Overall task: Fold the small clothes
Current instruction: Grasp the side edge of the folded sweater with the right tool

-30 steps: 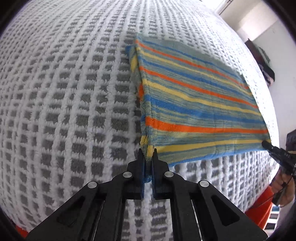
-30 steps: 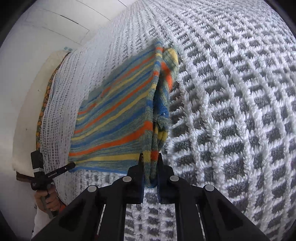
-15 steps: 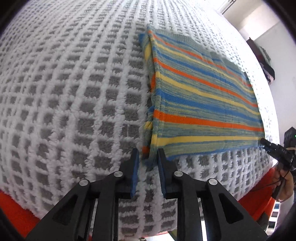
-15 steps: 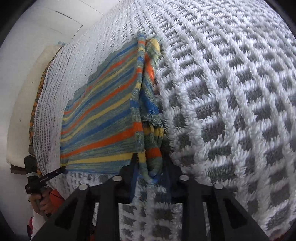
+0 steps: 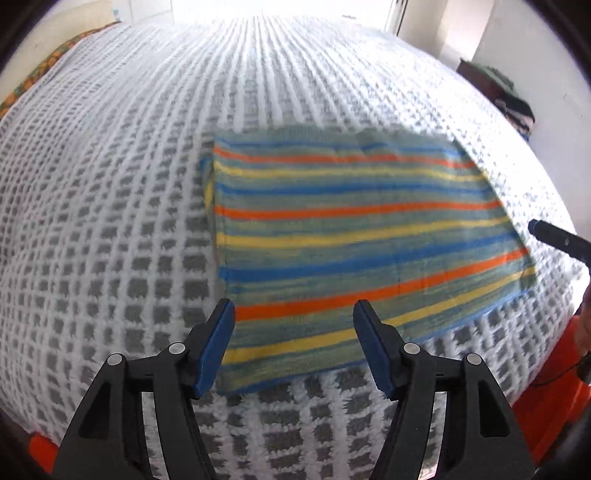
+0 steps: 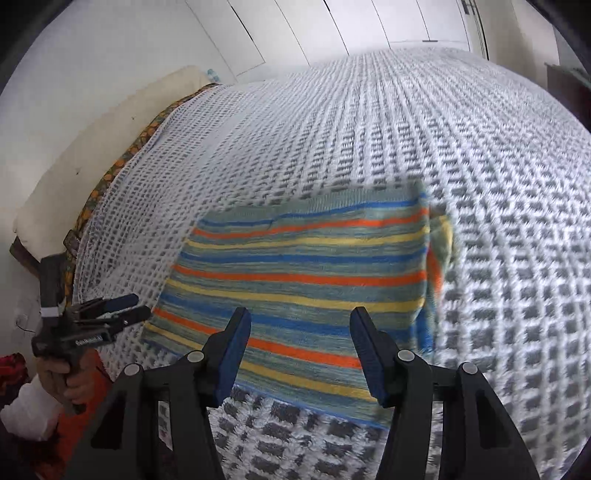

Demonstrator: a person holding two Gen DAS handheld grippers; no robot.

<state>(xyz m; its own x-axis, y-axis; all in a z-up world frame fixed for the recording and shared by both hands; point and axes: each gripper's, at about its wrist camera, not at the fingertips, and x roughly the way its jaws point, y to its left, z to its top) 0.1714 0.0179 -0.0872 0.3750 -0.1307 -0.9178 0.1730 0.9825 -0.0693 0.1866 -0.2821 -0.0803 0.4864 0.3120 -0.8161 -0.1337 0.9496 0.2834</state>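
1. We see a bed under a white-and-grey waffle-weave bedspread (image 5: 110,221), a floral sheet (image 6: 110,173) along its edge.
2. We see white panelled walls (image 6: 295,29) behind.
3. We see bright daylight (image 5: 277,7) washing the far end.

far edge of the striped knitted garment (image 6: 306,273) smeared by motion blur, right black tongs (image 5: 559,240) cut off at frame edge, dark clothes pile (image 5: 506,96) indistinct
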